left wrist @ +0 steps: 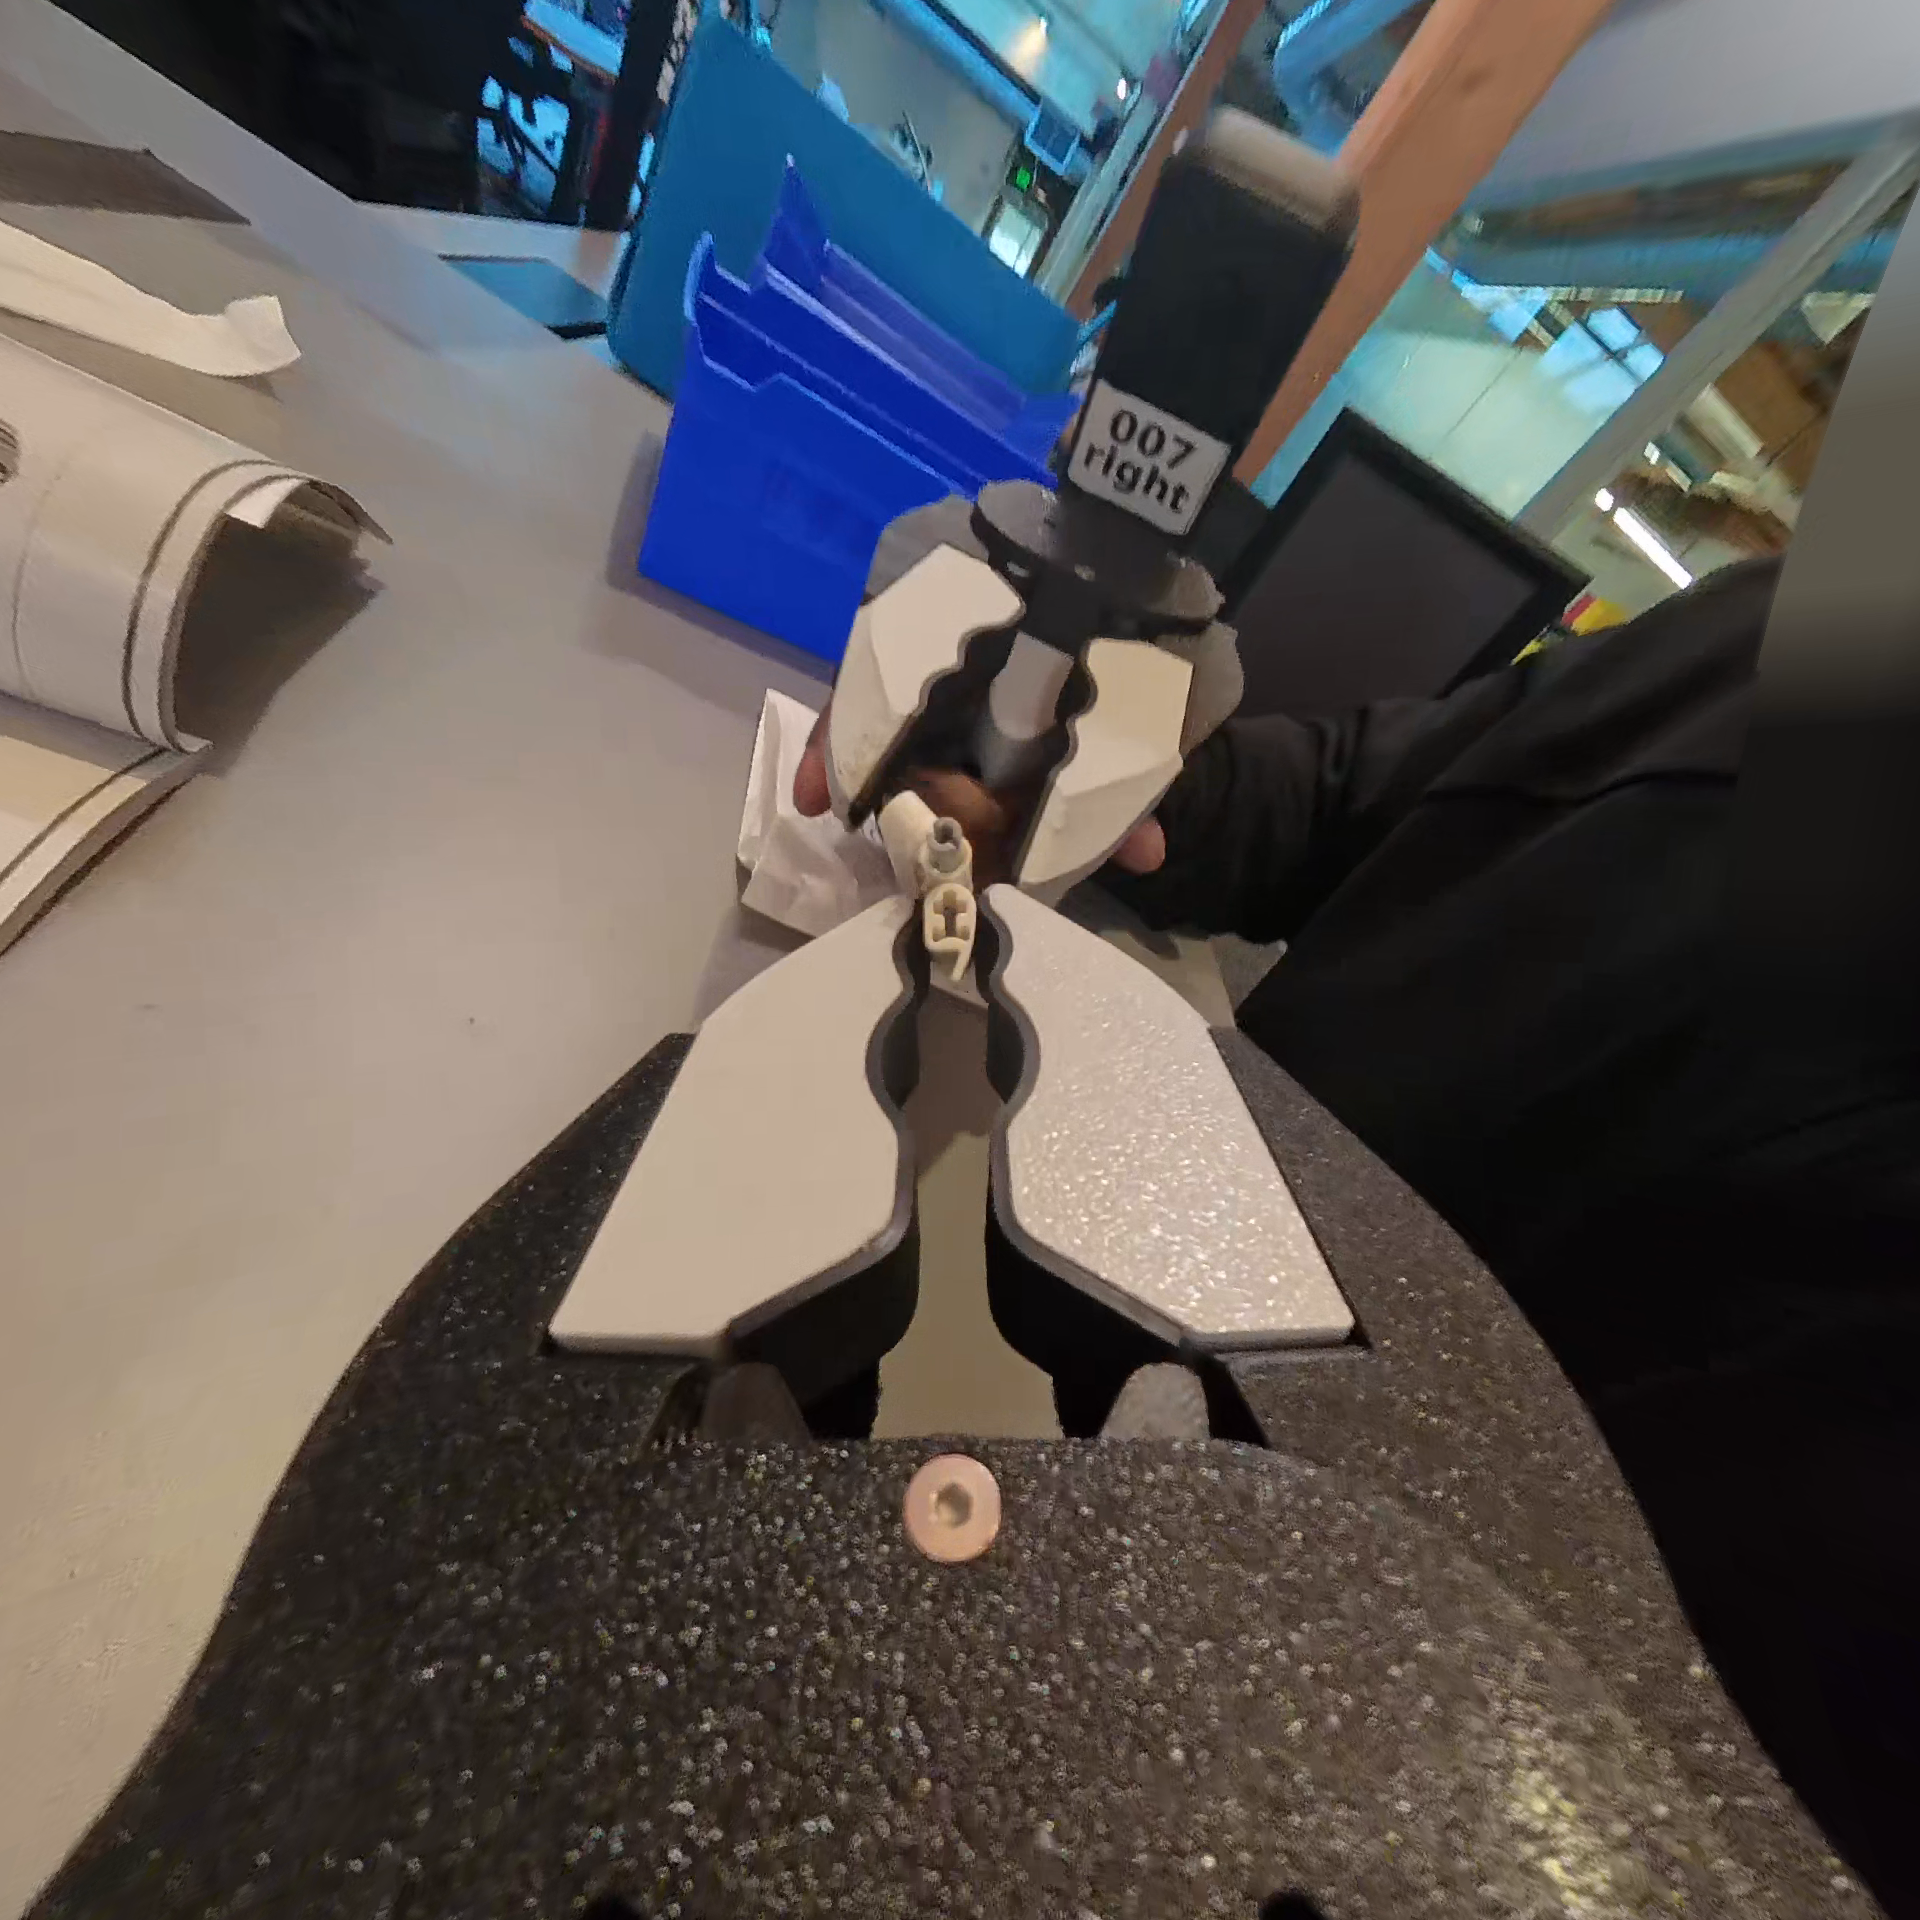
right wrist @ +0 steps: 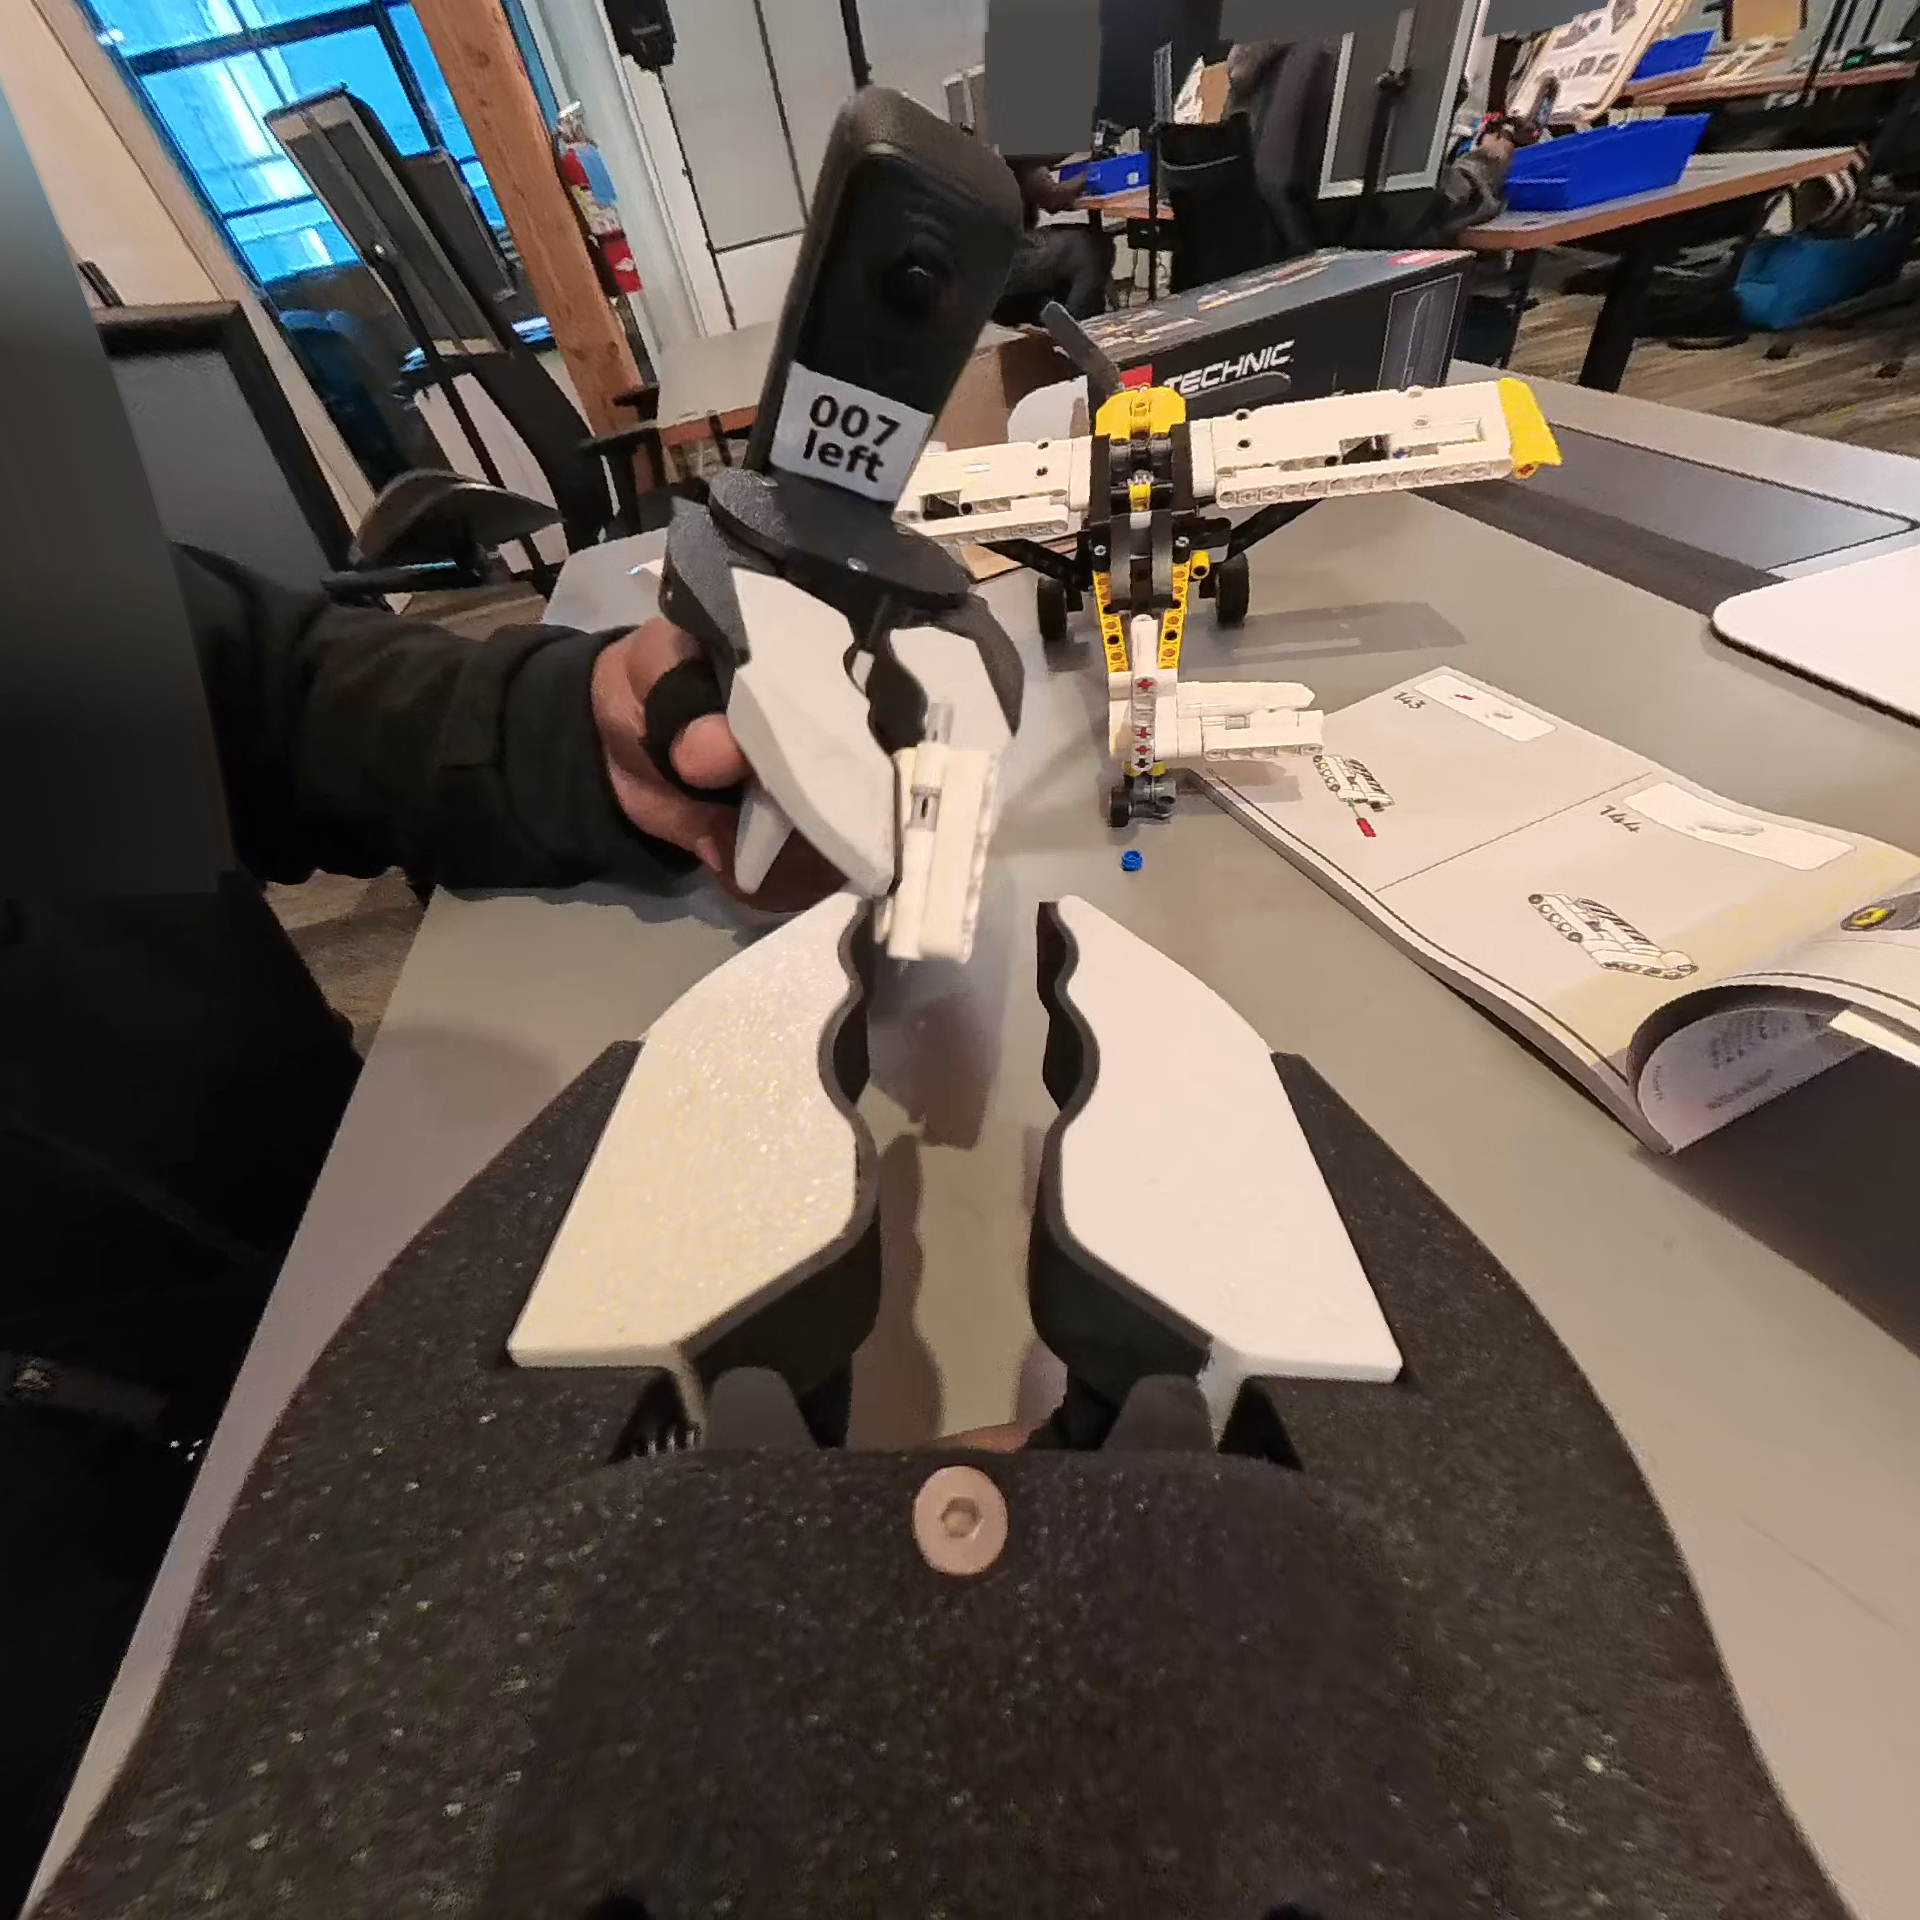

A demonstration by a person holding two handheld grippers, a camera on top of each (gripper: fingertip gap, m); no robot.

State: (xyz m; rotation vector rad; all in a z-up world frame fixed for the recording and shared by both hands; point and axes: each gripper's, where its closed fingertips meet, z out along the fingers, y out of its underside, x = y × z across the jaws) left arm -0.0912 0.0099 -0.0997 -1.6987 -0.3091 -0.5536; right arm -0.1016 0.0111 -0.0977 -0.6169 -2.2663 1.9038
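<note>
Fingers of the left gripper pinch a small white brick assembly above the grey table, while the right gripper stands open just beside it, needing steady alignment.

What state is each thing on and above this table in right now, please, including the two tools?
Left tool: shut on the white brick assembly, held above the table.
Right tool: open, holding nothing, its left fingertip beside the assembly.
Model plane: upright on the table.
Instruction booklet: lying open.
Blue stud: loose on the table.
</note>
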